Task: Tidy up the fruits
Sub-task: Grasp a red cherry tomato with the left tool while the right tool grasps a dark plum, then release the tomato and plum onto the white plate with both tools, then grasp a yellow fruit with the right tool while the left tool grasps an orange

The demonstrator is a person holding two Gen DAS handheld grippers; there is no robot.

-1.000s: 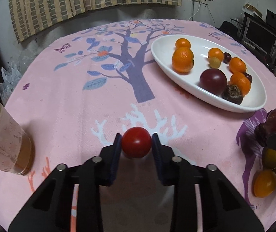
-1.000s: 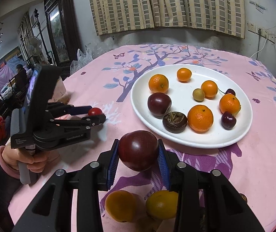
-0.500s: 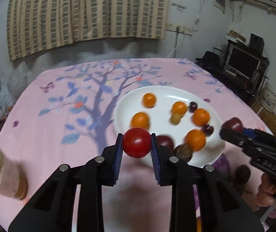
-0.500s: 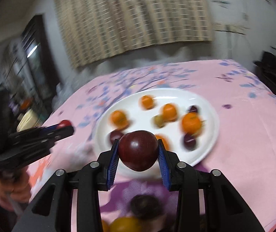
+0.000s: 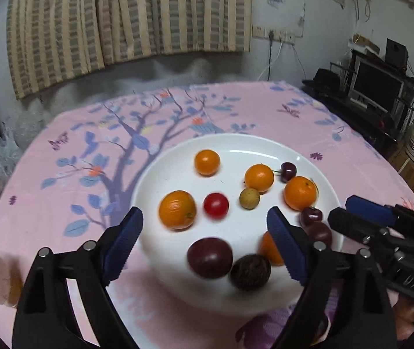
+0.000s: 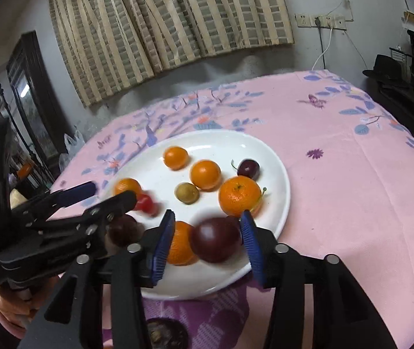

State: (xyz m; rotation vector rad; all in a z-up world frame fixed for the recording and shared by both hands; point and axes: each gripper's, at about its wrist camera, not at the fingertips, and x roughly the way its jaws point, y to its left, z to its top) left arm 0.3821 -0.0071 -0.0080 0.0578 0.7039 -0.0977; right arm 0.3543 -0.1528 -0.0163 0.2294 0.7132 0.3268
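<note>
Blue pads frame both views, and both of my claws stand spread with nothing between them. My left claw (image 5: 205, 237) hangs over the near rim of the white plate (image 5: 236, 145); the red tomato (image 5: 216, 206) lies just beyond its tips, blurred, near the plate's middle beside an orange (image 5: 177, 210). My right claw (image 6: 207, 238) is apart too, and the dark plum (image 6: 216, 239) sits between its pads on the plate's near edge, though I cannot tell whether a pad touches it.

I judge both fruits delivered, so this round is nearly done. Further in lie another plum (image 5: 209, 257), a brown wrinkled fruit (image 5: 250, 272), more oranges, a small green fruit (image 5: 249, 198) and cherries toward the far right rim.

What is left shows only from the right wrist: a dark fruit (image 6: 161, 333) on the pink cloth of the counter (image 6: 352, 174), near its front edge, off the plate. The left wrist alone shows the monitor and shelves beyond the counter's right edge.
</note>
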